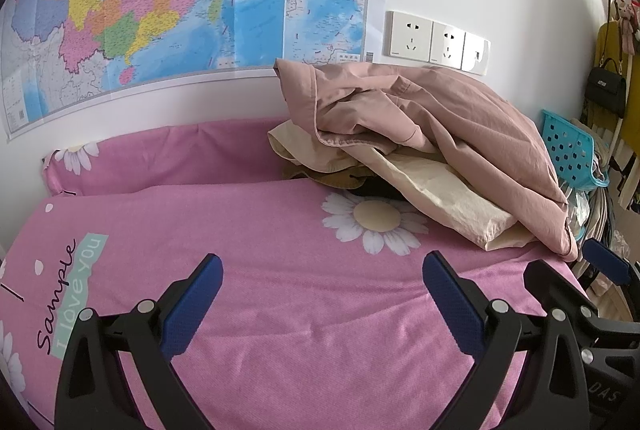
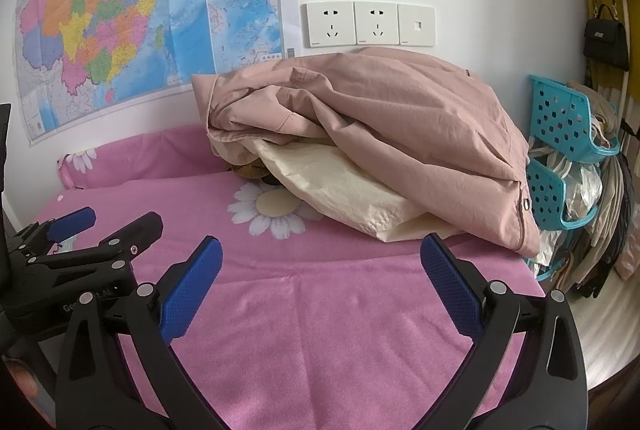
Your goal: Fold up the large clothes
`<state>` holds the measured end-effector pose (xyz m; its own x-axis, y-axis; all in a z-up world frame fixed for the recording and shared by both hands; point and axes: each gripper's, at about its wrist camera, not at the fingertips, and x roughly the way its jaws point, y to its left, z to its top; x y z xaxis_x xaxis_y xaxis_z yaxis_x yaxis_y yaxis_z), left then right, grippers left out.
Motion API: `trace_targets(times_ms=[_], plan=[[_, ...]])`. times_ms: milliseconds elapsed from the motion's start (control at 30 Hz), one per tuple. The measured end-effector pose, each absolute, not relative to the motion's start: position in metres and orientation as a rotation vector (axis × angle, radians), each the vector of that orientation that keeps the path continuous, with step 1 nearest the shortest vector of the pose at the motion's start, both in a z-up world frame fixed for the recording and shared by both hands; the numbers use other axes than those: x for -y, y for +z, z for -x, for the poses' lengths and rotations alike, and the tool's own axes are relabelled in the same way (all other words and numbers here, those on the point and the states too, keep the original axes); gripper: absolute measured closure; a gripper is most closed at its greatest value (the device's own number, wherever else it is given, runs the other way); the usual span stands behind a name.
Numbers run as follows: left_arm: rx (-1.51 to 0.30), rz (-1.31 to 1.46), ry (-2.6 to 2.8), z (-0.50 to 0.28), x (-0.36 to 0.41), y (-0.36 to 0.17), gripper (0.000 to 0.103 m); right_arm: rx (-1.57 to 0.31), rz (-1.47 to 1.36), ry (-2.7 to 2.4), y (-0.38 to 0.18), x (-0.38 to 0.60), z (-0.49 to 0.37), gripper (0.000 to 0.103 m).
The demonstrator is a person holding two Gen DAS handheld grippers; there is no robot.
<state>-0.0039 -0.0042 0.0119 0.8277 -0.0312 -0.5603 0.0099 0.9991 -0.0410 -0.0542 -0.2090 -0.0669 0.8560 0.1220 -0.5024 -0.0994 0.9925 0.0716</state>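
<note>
Currently: left gripper [image 1: 322, 266] and right gripper [image 2: 320, 250], both spread wide, empty, above pink bedsheet [image 1: 304, 310]. Pink garment [image 1: 432, 118] crumpled atop cream cloth [image 1: 448, 198], ahead and rightward, against wall, well apart from both.

Spread left claw [image 1: 322, 264] over bedsheet [image 1: 304, 334]

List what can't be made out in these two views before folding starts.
- Dark items under the cream garment: both views, covered by the pink garment and the cream one.
- Map text: too small, cut by the top edge.
- Blue baskets: contents jumbled, squeezed at the fisheye rim.
- Both tools' handles: below the frames.
</note>
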Motion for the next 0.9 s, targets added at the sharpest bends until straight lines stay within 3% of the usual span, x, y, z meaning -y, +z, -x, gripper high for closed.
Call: trace_targets(times_ms=[900], plan=[[-0.597,0.044,-0.017,-0.007,0.005,0.010,0.006,-0.535,-0.047,0.118,-0.065,0.211,0.042,0.005]])
